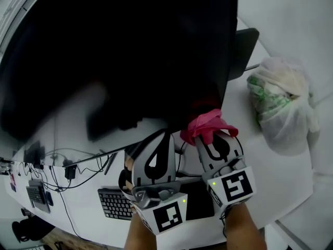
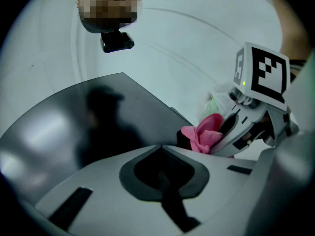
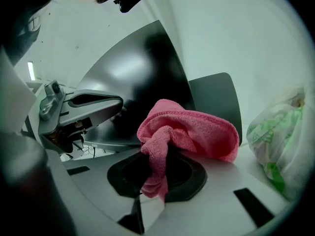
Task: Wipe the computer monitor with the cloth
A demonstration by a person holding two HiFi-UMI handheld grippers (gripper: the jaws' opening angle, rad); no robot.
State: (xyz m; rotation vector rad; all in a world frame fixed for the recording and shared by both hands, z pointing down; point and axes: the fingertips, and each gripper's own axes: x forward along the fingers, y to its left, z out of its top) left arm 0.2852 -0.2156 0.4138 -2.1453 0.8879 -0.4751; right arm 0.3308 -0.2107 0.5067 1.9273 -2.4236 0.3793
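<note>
Clearly, the pink cloth [image 1: 207, 125] was bunched in the right tongs [image 1: 212, 139], which were clenched on it. One fold hung down between the jaws and the rest spilled out in front. The cloth sat at the lower right corner of the monitor [image 1: 119, 51], touching its dark edge or just short of it; I could not tell which. The monitor was tilted and filled most of the head view, with dim reflections across its face. The left tongs [image 1: 155, 149] hung just beside the right ones, below the monitor's bottom edge, jaws pressed together with nothing between them. Behind the monitor's right side stood a dark panel [image 1: 243, 45]. On the white worktop [image 1: 260, 165] a tied bag [image 1: 285, 104] lay to the right, well apart from the cloth. A keyboard [image 1: 115, 203] and cables [image 1: 78, 166] lay to the left.
</note>
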